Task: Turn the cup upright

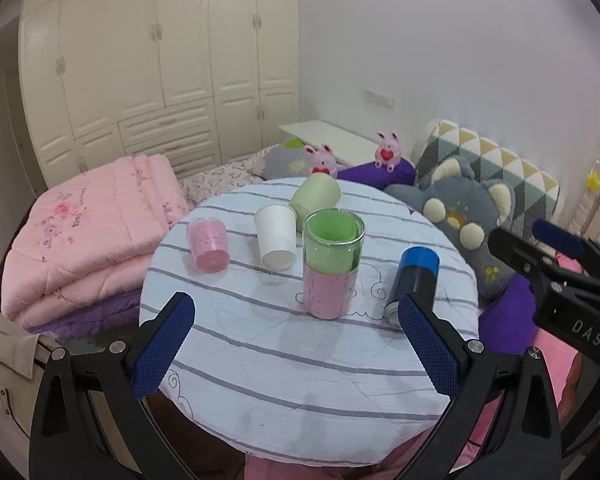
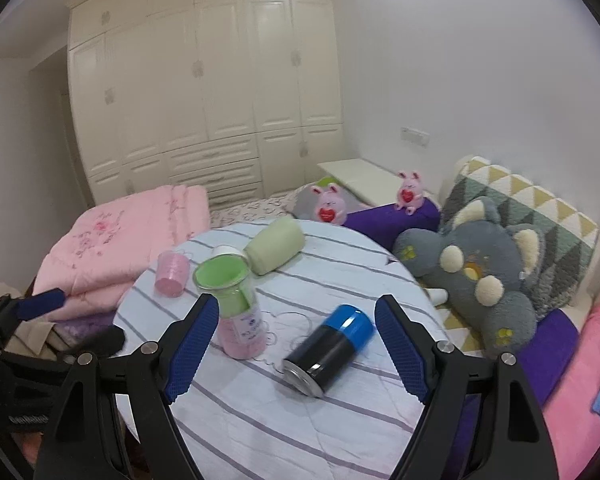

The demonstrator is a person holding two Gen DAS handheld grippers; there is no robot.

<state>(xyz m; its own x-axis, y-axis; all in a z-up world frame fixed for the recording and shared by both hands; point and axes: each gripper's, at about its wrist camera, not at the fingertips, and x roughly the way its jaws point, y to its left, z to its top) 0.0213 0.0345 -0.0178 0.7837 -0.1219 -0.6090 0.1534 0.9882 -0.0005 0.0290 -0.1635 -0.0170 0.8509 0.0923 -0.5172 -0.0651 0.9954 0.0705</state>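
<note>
Right wrist view: spread fingers around blue-black cup lying sideways; left gripper likewise spread.

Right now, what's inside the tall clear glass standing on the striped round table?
The tall clear glass holds a rolled green sheet lining its upper half and a pink one lining its lower half. Whether anything sits at its bottom is hidden behind the pink sheet.
</note>
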